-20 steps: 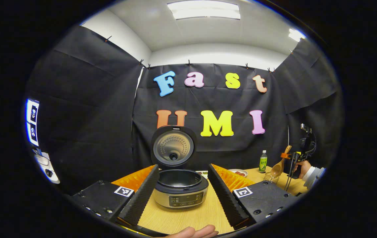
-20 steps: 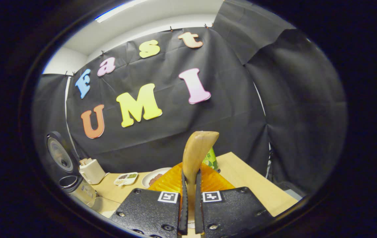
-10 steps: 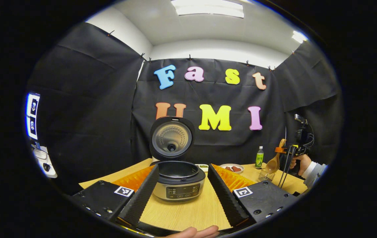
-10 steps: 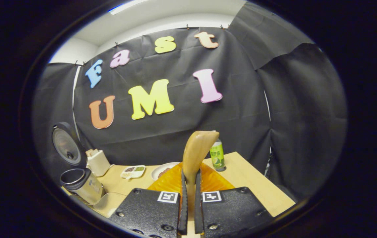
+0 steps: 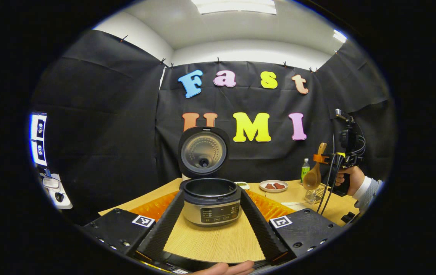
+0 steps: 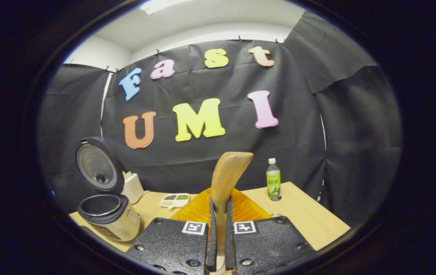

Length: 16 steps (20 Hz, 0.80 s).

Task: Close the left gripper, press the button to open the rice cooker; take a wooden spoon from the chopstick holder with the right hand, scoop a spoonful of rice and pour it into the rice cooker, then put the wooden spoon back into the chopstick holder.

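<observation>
The rice cooker (image 5: 210,202) stands on the wooden table (image 5: 214,242) with its lid (image 5: 204,152) raised and the pot dark inside. My left gripper (image 5: 211,229) is open; its two fingers frame the cooker from the near side, apart from it. At the far right my right gripper (image 5: 330,158) holds the wooden spoon (image 5: 313,177) bowl-down above the wire chopstick holder (image 5: 314,194). In the right gripper view my right gripper (image 6: 218,208) is shut on the wooden spoon (image 6: 228,177), whose handle rises between the fingers. The cooker (image 6: 107,214) sits low at the left there.
A green bottle (image 5: 304,170), a plate with red food (image 5: 273,186) and a small divided dish (image 6: 175,198) stand along the back of the table. A white box (image 6: 132,187) is behind the cooker. A hand (image 5: 349,179) holds the right gripper.
The right gripper has lifted the spoon up out of the chopstick holder and swung left, bringing the cooker further into its view. The left gripper drew back slightly from the cooker.
</observation>
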{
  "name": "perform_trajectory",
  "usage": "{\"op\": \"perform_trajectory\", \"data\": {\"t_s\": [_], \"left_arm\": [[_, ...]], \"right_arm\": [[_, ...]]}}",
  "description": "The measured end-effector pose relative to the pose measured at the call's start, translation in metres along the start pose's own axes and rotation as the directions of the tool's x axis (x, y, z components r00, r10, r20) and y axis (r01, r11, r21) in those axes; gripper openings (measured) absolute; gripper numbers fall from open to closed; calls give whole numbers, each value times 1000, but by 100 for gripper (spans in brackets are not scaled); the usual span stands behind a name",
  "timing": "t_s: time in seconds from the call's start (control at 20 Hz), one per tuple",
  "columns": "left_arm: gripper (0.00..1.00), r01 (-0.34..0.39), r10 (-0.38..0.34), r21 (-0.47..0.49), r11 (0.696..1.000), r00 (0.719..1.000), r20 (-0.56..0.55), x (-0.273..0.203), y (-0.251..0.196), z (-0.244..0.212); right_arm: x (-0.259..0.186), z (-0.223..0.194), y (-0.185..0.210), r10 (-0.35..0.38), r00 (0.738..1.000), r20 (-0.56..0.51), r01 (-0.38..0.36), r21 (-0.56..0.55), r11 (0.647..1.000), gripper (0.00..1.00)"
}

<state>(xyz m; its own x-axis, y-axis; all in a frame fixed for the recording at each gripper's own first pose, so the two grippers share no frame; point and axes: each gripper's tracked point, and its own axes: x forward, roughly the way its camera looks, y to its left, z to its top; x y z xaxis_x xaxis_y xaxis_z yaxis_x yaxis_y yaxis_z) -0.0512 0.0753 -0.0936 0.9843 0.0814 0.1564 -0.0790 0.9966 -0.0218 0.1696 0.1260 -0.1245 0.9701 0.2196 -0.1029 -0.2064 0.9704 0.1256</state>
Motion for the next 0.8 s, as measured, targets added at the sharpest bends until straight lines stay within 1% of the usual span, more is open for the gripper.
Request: {"op": "perform_trajectory", "data": {"t_s": [0.1, 0.15, 0.2, 0.3, 0.35, 0.45, 0.5, 0.75, 0.8], "left_arm": [[94, -9, 9, -8, 1000, 1000, -3, -1, 5, -1], [94, -9, 9, -13, 1000, 1000, -6, -2, 6, -2], [94, -5, 5, -16, 1000, 1000, -6, -4, 6, -2], [94, -1, 1, -25, 1000, 1000, -10, -6, 10, -3], [94, 0, -1, -32, 999, 1000, -9, -6, 13, -3], [94, -7, 6, -35, 999, 1000, -6, -7, 18, -3], [94, -12, 12, -33, 999, 1000, -5, -7, 22, -3], [94, -12, 12, -27, 1000, 1000, -14, -5, 28, -10], [94, -14, 14, -33, 999, 1000, -20, -6, 31, -12]], "right_arm": [[5, -23, 16, -4, 999, -33, 3, -39, 999, 14], [8, -38, 23, -10, 998, -60, 7, -55, 998, 11], [12, -51, 29, -21, 997, -78, 15, -74, 997, 13], [19, -65, 26, -94, 994, -57, 87, -120, 989, 13], [21, -70, 23, -140, 989, -41, 132, -159, 978, 13], [25, -79, 24, -191, 981, -20, 183, -217, 959, 13], [27, -83, 27, -199, 980, -18, 189, -236, 953, 14], [38, -101, 28, -250, 967, -58, 228, -253, 940, 14], [39, -100, 31, -245, 968, -58, 225, -241, 944, 14]]}}
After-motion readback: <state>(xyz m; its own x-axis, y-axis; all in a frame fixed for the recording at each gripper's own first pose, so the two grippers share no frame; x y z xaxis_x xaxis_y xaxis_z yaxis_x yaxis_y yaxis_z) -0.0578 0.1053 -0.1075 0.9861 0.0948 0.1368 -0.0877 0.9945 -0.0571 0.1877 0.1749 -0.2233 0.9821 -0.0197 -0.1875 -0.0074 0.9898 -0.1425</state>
